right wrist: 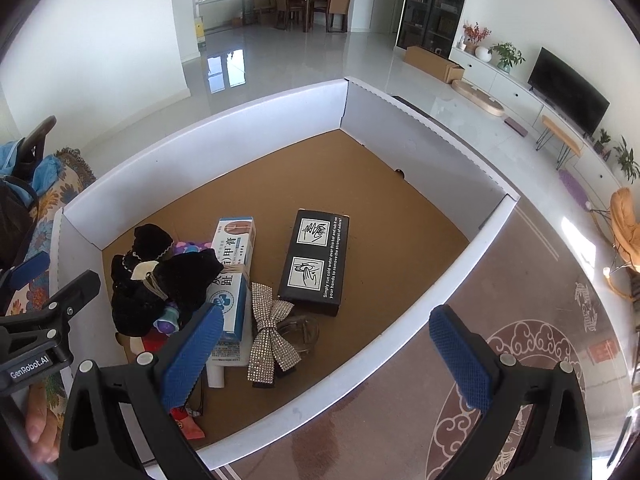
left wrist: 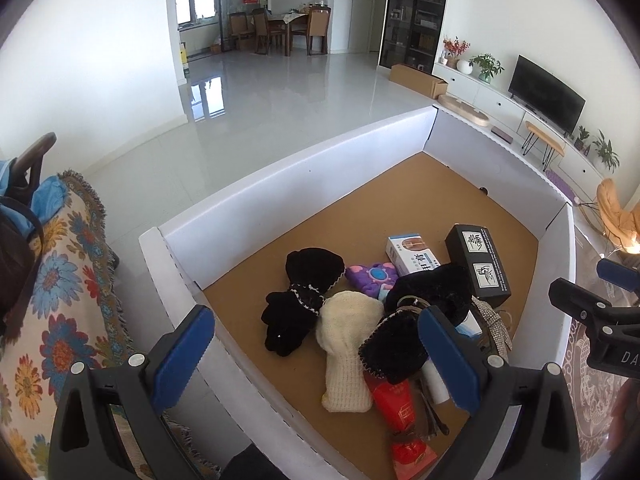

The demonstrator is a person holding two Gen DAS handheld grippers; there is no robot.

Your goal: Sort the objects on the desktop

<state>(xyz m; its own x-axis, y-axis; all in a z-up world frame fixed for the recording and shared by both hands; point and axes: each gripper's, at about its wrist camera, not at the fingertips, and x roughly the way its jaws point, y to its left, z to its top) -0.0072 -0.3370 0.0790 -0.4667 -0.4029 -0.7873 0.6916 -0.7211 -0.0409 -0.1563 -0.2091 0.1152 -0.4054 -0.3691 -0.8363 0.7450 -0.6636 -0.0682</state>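
Two hand-held grippers hover over a white-walled cardboard tray [right wrist: 200,136] of mixed small items.

Left gripper [left wrist: 316,354] and right gripper [right wrist: 326,350] both have jaws spread wide, holding nothing. Clustered at the tray's near end: black velvet scrunchies [left wrist: 298,300], a cream knit pouch [left wrist: 348,356], a white-blue medicine box [right wrist: 234,264], a rhinestone bow [right wrist: 268,332] and a black box [right wrist: 316,264] just beside it.

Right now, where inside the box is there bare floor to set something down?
The far half of the cardboard box is bare brown floor, from the black box out to the far corner, plus the strip along its right wall. The near-left corner is crowded: black fabric pieces, cream knit, rhinestone bow.
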